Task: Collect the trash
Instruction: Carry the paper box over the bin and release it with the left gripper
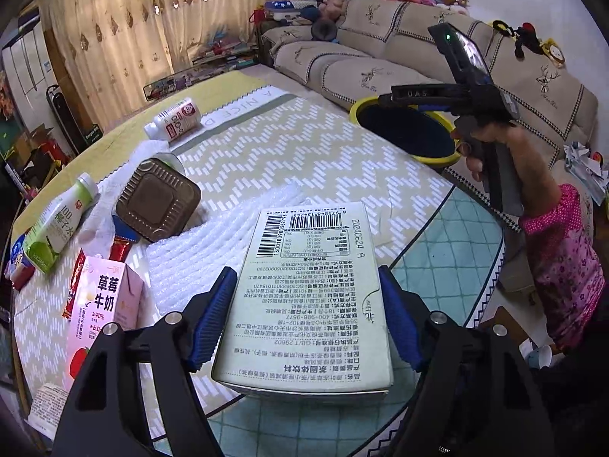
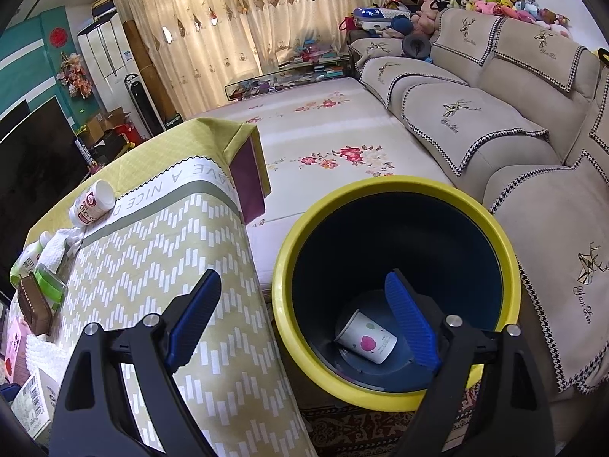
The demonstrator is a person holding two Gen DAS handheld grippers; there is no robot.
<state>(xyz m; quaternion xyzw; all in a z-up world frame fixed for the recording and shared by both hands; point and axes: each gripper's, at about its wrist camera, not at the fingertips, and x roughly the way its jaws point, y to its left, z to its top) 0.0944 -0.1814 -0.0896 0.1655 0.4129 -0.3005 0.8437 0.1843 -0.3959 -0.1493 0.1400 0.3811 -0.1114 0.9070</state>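
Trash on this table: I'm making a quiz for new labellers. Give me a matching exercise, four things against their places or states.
Things:
1. pale green box
2. paper cup
3. pink milk carton
4. white bottle

States:
A. lying on its side at the table's far end
B. between the left claw's pads
C. at the bottom of the yellow-rimmed bin
D. standing left of the left claw

Pairs: 1-B, 2-C, 3-D, 4-A

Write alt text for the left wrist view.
The left gripper has its blue pads against both sides of a pale box printed with barcodes, at the table edge. Bottles, a pink carton and a brown tin lie to the left; beyond, a hand holds the right gripper over a yellow-rimmed bin.
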